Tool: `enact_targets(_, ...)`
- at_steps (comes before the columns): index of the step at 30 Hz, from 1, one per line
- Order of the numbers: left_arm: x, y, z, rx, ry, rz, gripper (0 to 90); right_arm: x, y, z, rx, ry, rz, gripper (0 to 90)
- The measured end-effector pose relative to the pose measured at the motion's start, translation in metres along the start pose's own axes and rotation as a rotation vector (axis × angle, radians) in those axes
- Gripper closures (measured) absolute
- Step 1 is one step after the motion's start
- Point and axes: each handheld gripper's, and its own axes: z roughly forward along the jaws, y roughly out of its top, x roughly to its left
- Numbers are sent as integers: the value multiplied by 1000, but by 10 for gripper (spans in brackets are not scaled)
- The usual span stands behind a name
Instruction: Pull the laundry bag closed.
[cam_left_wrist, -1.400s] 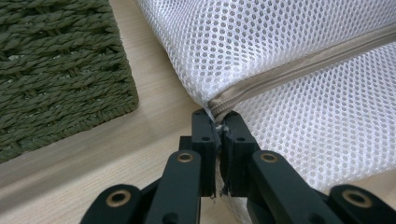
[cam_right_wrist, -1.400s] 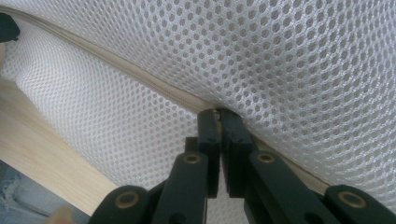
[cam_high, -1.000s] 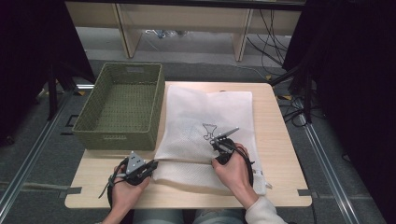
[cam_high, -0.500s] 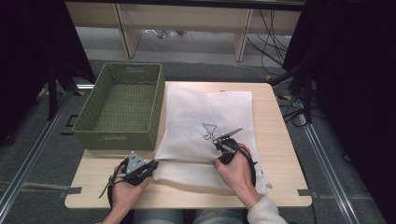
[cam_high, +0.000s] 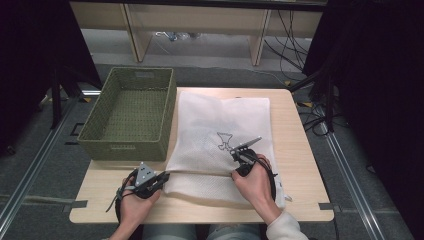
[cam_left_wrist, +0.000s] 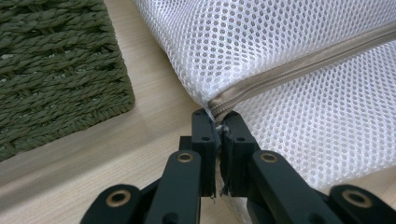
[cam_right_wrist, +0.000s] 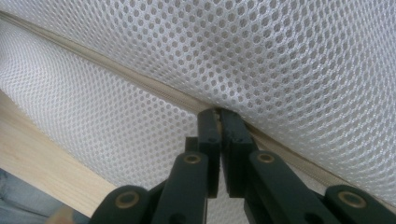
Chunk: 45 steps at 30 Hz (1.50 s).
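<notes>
Lying flat beside the green basket (cam_high: 130, 117), the mesh bag (cam_high: 220, 130) runs its zipper (cam_left_wrist: 299, 70) crosswise; the left gripper (cam_left_wrist: 218, 122) pinches the zipper's end nearest the basket, the right gripper (cam_right_wrist: 219, 114) is clamped farther along that line, probably on the pull

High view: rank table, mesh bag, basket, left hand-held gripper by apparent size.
1. table
2. mesh bag
3. basket, close to the bag, and farther from the camera, so that order is unsure
4. left hand-held gripper, smallest
</notes>
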Motion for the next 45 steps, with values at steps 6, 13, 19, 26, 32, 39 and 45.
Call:
enact_targets(6,1,0,0,-4,-2,4,840,-6,0,1,-12,-6,-28,884)
enact_targets(13,1,0,-1,-2,-1,8,841,-7,-2,0,-7,-10,4,884)
enact_targets(19,0,0,0,-5,-10,-6,841,-8,-3,-1,-8,-13,15,884)
enact_targets(26,0,0,0,-5,-10,-9,841,-10,-4,-2,-16,-1,9,884)
enact_targets(32,0,0,1,-7,-6,-14,841,-14,-6,-2,-15,-6,-2,884)
enact_targets(39,1,0,0,-1,-8,7,841,-14,-8,-2,-23,-13,10,884)
enact_targets(45,-1,0,0,1,-13,-3,841,-18,-8,-3,-19,-16,5,884)
